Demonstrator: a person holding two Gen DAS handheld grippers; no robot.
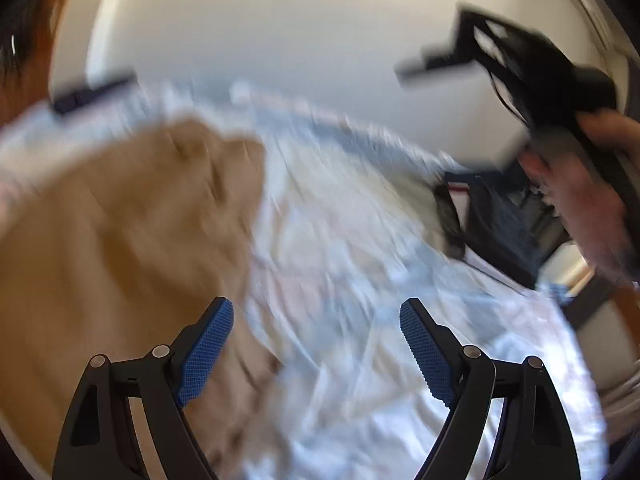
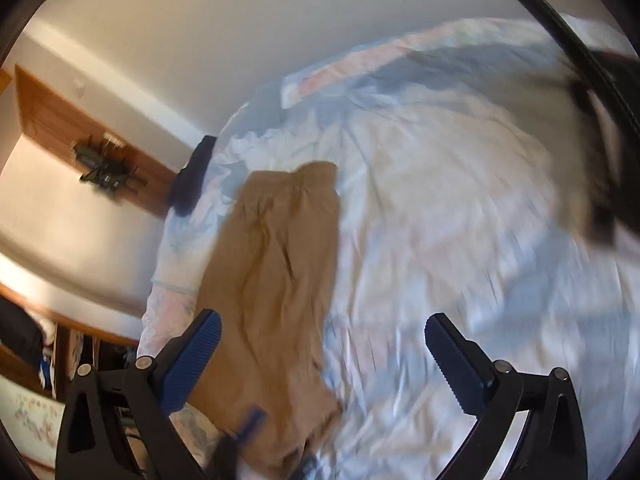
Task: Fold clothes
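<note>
tan trousers (image 2: 276, 280) lie lengthwise on a bed (image 2: 440, 208) with a pale rumpled duvet beside a white wall (image 2: 168, 32), both the left hand-held gripper (image 1: 316, 350) and the right hand-held gripper (image 2: 322, 360) spread wide and empty above it.

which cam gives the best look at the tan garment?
Right wrist view: the tan garment lies nearly whole on the pale bedding, folded into a long strip, only mildly blurred. The left wrist view shows just a heavily smeared part of it filling the left side, outline lost.

Motion blur smears the tan garment (image 1: 120, 240), perhaps trousers.
</note>
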